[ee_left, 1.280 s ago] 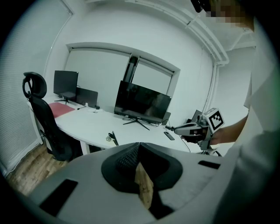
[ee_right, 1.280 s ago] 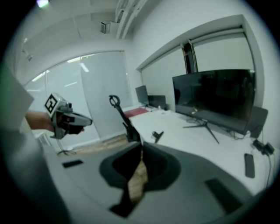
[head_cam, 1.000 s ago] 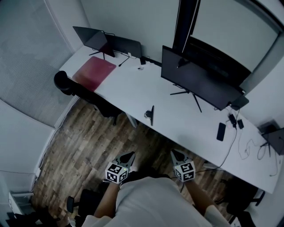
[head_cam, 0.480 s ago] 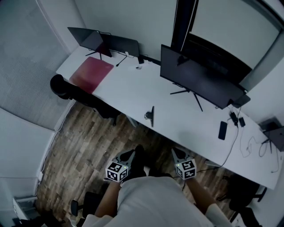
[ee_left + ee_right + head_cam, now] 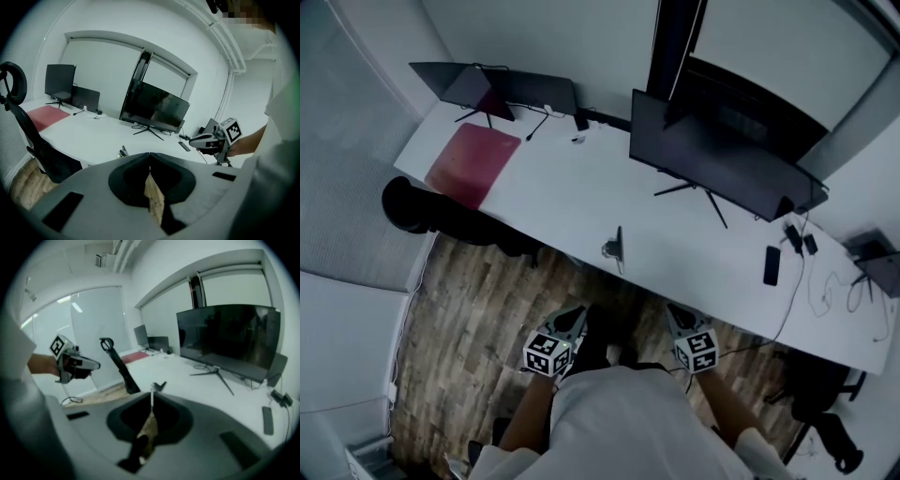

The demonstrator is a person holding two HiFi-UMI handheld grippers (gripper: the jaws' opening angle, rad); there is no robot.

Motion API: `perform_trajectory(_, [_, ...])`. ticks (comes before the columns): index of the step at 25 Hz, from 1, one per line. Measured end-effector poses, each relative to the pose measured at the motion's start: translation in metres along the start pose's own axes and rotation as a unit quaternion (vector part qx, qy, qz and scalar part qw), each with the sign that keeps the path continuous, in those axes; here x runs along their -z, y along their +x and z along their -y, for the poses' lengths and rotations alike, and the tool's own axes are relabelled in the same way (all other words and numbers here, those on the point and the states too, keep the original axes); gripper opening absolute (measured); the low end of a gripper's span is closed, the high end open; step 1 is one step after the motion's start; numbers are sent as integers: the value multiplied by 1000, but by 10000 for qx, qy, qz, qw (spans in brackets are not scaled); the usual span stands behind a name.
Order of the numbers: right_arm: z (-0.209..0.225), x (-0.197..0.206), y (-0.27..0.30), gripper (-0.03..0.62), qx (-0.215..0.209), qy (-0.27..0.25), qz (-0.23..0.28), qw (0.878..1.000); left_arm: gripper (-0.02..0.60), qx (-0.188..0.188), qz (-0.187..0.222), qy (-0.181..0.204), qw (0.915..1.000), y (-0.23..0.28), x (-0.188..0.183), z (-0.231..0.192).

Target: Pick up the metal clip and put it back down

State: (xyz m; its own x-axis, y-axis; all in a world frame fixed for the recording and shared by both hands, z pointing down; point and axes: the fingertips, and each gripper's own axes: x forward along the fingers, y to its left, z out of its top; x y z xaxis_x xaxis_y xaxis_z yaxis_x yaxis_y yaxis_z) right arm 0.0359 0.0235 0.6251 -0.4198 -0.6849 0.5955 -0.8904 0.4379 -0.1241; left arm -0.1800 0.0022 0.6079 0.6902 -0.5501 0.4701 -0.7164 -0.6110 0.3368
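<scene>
While clip (image 5: pixel 615 248) lies on desk (image 5: pixel 553 202), left gripper (image 5: pixel 575 318), right gripper (image 5: pixel 675 316) closed.

Worktop (image 5: pixel 572 202): one, long, white. Monitors on it: three, namely big monitor (image 5: pixel 712 169), tilted monitor (image 5: pixel 455 82) and low monitor (image 5: pixel 539 92). Red mat (image 5: pixel 473 161): one. Metal clip (image 5: pixel 615 248): one. Dark handset (image 5: pixel 772 265): one. Black chairs: two, left chair (image 5: pixel 412 202) and right chair (image 5: pixel 817 405). Claws: two, left claw (image 5: pixel 577 314) and right claw (image 5: pixel 672 314).
</scene>
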Motion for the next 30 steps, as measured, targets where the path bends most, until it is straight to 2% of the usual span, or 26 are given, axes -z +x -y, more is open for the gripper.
perform_trajectory(4, [2,-7,19,35,68,171,-50,9998,32,119,-201,-18,9997,18,-7,-24])
perform_trajectory(9, [0,-14,44,35,171,341,-154,9992,32,445,-290,-60,9986,39,-21,-47])
perform_trajectory(13, [-3,-13,62,35,273,307,-297,9987,32,681,-443,-2,9967,52,-26,-62])
perform_trajectory(20, [5,-21,88,35,565,319,-471,9968,32,1114,-816,74,9904,80,-23,-85])
perform_trajectory(26, [3,-20,107,35,745,393,-721,9938,32,1542,-1004,-256,9826,102,-17,-98])
perform_trajectory(30, [-1,-21,114,35,743,478,-801,9929,32,1639,-1175,-241,9792,110,-13,-99])
